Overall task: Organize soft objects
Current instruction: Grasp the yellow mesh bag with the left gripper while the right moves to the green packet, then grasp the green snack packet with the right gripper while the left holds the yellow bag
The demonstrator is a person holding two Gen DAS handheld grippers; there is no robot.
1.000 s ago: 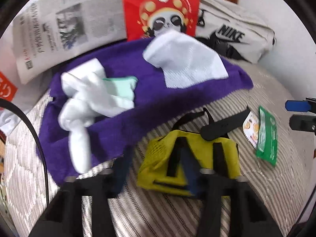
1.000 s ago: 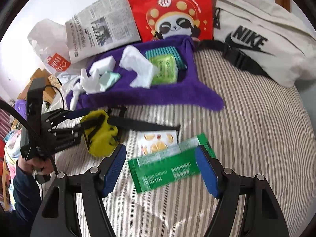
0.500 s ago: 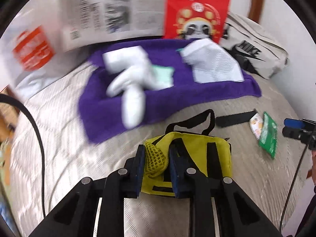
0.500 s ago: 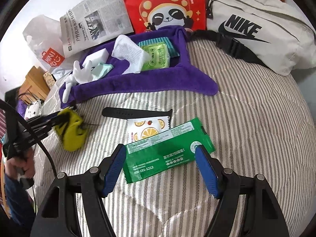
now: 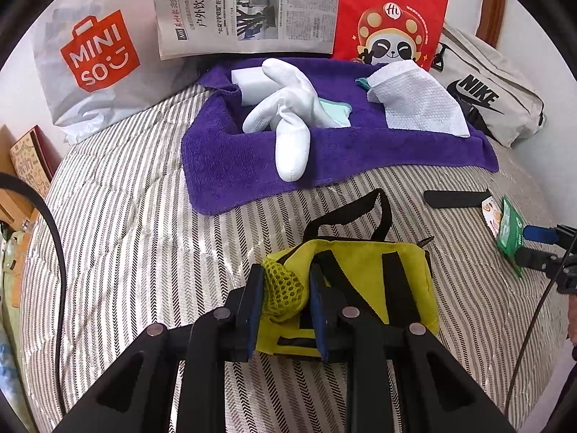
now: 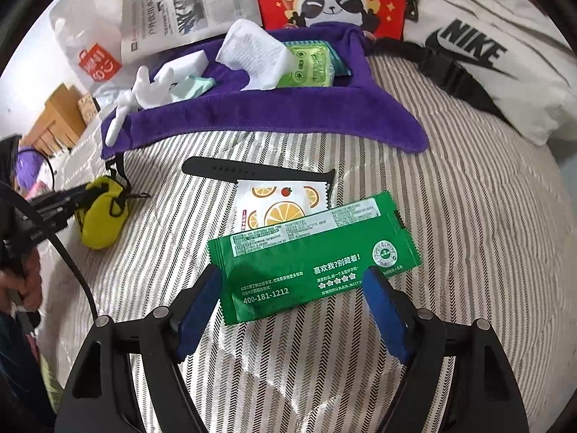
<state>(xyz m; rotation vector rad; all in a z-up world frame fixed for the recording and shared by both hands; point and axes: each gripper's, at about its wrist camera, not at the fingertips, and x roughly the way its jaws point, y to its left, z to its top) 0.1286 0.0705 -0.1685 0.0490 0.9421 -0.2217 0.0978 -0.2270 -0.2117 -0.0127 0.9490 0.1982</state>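
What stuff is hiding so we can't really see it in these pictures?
- Orange-slice packet: right wrist view, its lower part lies under the green packet.
- Black strap: right wrist view, one stretch is covered by that packet.
- Yellow pouch: left wrist view, the left gripper, shut on its mesh corner, blocks part of it.
- Green wipes pack: right wrist view, partly under the white cloth.

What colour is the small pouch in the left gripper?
Yellow pouch with black straps, clearest in the left wrist view.

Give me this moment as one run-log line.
left gripper: shut on yellow pouch | right gripper: opening around green packet
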